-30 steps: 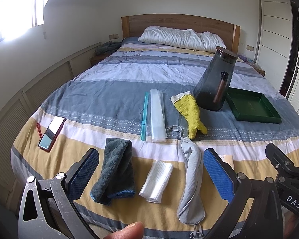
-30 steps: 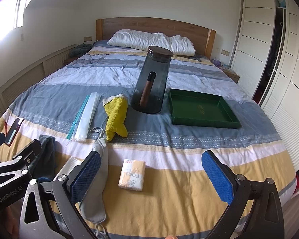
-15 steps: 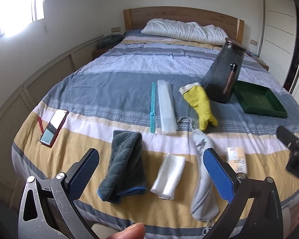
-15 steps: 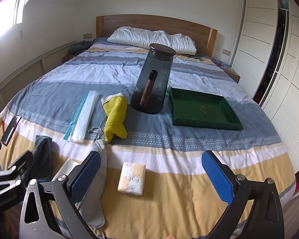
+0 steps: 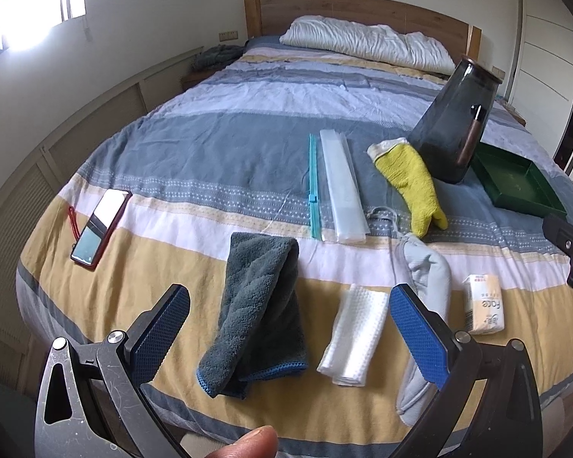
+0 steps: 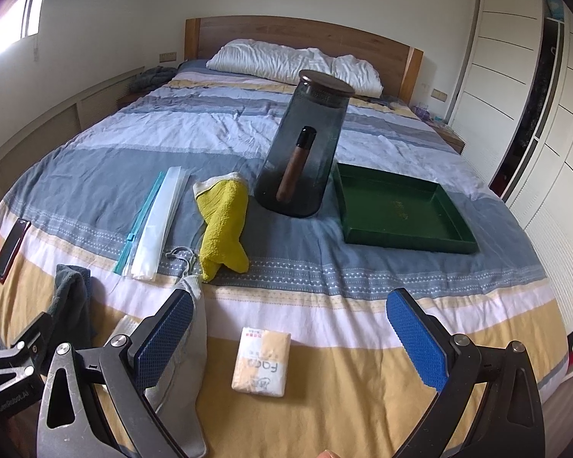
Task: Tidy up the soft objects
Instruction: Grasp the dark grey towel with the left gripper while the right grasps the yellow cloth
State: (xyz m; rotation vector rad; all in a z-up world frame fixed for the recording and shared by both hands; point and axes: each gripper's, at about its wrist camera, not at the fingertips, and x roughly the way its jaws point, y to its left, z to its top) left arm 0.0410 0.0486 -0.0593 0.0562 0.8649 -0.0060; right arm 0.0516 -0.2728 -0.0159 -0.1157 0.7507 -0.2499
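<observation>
Soft objects lay in a loose row along the foot of the striped bed (image 5: 217, 152): a folded dark grey towel (image 5: 258, 309), a white waffle cloth (image 5: 355, 337) just to its right, a pale grey pouch (image 5: 428, 278) with a drawstring beside that, and a pack of face tissues (image 6: 261, 362) further right. Behind them rested a yellow mitt (image 6: 221, 221) and a clear zip bag (image 5: 340, 183) with a teal slider.

Nothing had been lifted; the step in hand looked like choosing and approaching a first item. The left gripper (image 5: 290, 334) hovered above the bed edge with its blue pads spread wide, framing the grey towel and the white cloth. The right gripper (image 6: 290, 337) was likewise spread and held nothing, with the tissue pack between its fingers in view.

A likely next move was to lower one claw onto a piece, pinch it at a fold so that the layers stayed together, and carry it to the green tray (image 6: 454, 229), which seemed the natural destination.

A tall smoked-glass jar (image 6: 305, 152) with a lid stood just left of the tray and close behind the mitt; on a yielding mattress it could probably tip if nudged. A phone (image 5: 101, 229) in a red case lay well apart at the left edge, out of the way.
</observation>
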